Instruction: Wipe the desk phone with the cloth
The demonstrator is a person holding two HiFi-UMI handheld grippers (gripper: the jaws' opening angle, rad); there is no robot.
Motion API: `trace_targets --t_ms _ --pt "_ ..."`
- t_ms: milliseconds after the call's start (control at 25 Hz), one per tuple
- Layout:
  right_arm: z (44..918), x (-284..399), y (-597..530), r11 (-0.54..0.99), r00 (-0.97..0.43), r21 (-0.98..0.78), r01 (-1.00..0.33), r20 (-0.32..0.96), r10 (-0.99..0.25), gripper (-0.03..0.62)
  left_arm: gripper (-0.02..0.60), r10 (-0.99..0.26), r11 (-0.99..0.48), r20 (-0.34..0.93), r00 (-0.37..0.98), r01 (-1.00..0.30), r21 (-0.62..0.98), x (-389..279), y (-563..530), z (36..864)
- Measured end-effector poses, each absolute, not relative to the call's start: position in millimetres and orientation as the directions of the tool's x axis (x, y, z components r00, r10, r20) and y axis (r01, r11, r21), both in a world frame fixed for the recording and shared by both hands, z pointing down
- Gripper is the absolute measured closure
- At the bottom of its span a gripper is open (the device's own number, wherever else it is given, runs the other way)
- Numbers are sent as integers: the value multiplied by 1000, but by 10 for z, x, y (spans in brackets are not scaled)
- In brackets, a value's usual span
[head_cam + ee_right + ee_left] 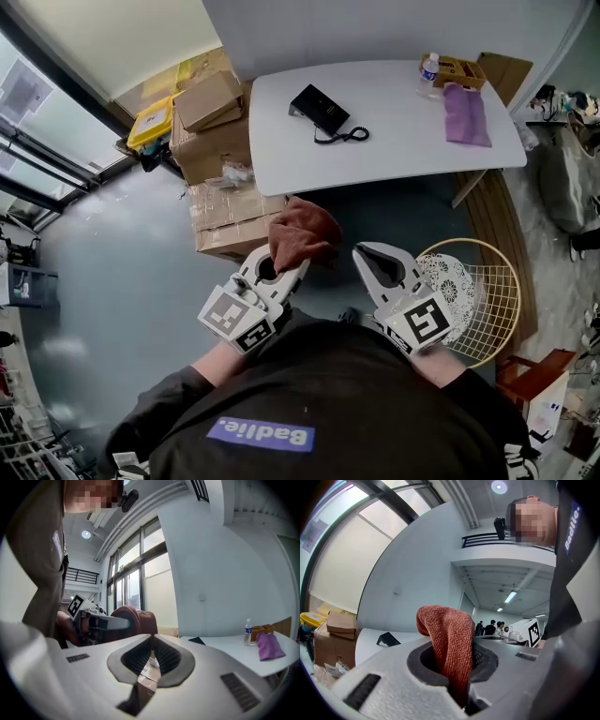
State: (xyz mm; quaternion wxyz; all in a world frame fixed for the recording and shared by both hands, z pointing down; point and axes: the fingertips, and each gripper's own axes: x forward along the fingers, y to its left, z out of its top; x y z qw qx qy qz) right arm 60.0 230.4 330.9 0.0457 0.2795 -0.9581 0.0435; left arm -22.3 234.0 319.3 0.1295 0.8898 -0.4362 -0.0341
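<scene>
Cloth (pixel 305 236) clamped in left gripper (pixel 287 262) jaws, ready for phone (pixel 321 111) across bench (pixel 403 131); right gripper (pixel 367 253) jaws closed, empty.

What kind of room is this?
Probably an office or a workroom. There's a white table with a desk phone on it, and cardboard boxes are stacked on the floor beside it.

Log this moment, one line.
left gripper: shut on rust-red terry cloth | right gripper: shut, empty | black desk phone: on white table
</scene>
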Motion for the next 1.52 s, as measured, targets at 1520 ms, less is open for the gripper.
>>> trace_targets --t_ms 1520 --pt "3812 -80 -779 749 -753 -118 -651 224 -619 557 528 -749 -612 119 652 -749 252 -1186 -974 3841"
